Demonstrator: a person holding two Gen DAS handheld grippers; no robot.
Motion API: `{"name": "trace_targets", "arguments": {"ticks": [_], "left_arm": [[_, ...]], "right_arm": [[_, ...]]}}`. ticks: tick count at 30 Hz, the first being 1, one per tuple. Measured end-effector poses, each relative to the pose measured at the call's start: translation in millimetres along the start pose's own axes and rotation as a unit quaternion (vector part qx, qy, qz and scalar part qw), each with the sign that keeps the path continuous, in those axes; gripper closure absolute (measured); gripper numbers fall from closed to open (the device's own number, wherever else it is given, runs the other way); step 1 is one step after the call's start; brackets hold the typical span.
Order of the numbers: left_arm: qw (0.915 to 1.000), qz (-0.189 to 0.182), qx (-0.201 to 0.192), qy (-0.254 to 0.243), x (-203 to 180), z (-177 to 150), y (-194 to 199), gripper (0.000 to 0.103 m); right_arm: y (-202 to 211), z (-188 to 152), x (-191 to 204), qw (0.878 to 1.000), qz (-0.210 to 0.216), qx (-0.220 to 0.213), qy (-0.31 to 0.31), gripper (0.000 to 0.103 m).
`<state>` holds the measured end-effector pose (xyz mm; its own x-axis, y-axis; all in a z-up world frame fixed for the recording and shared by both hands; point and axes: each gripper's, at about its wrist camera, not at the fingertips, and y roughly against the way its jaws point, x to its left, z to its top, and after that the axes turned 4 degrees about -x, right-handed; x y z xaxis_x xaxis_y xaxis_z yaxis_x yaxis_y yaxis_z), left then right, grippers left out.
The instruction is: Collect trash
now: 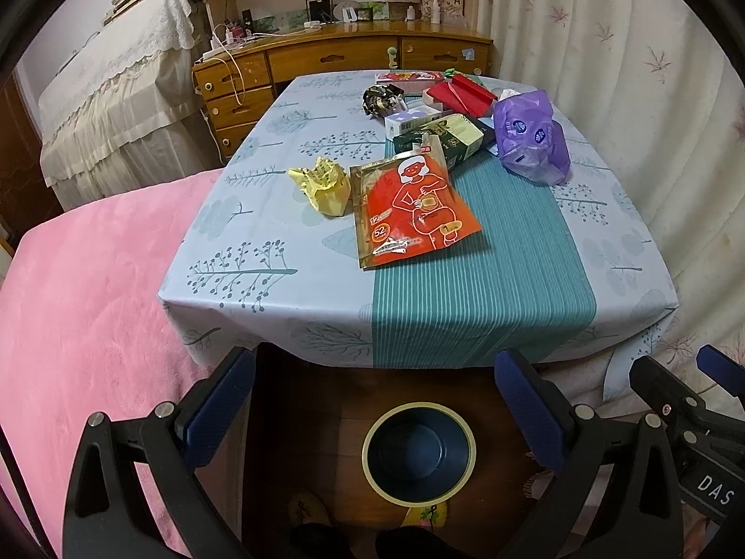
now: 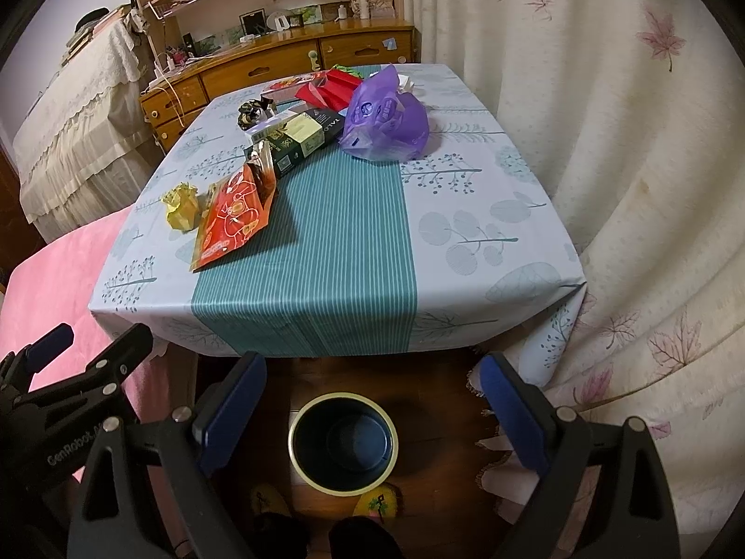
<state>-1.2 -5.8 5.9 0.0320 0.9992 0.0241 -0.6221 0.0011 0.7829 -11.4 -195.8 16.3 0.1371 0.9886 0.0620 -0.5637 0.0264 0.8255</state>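
Crumpled yellow wrapper [image 1: 322, 185] beside flat orange packet [image 1: 412, 208]; blue bin [image 1: 419, 452] stands below.

The orange packet [image 1: 412, 207] looks shiny, like foil. The yellow ball [image 1: 321, 185] is crumpled paper. The purple bag [image 1: 531, 139] is thin, see-through plastic. The tablecloth [image 1: 260, 233] looks smooth. The pink blanket [image 1: 84, 307] looks soft and fuzzy.

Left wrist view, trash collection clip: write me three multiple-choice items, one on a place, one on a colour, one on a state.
1. Where is the bin?
A. on the table
B. on the floor before the table
C. on the bed

2. What colour is the crumpled paper beside the orange packet?
A. yellow
B. white
C. black

3. How is the left gripper?
A. shut on a bag
B. shut, empty
C. open, empty

Answers: B, the bin stands below the table edge; A, the paper is yellow; C, its jaws stand wide apart, nothing between them.
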Motion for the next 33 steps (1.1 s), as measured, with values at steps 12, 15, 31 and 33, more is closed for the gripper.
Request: {"name": "trace_targets", "arguments": {"ticks": [12, 15, 31, 33], "left_arm": [[1.0000, 0.002, 0.003, 0.002, 2.6, 0.1, -2.0, 0.001], [1.0000, 0.003, 0.003, 0.004, 5.3, -0.6, -2.6, 0.001], [1.0000, 0.005, 0.004, 0.005, 6.5, -0.9, -3.9, 0.001], [1.0000, 0.005, 0.005, 0.005, 7.1, -0.8, -4.5, 0.001]], "right_arm": [[-2.5, 0.1, 0.7, 1.000, 0.000, 0.001, 0.001, 0.009], [-3.0, 0.0, 1.5, 1.000, 0.000, 0.001, 0.001, 0.009], [-4.1, 1.2, 2.2, 1.000, 0.000, 0.002, 0.002, 0.009], [-4.9, 1.2, 3.8, 1.000, 0.000, 0.002, 0.002, 0.009]]}}
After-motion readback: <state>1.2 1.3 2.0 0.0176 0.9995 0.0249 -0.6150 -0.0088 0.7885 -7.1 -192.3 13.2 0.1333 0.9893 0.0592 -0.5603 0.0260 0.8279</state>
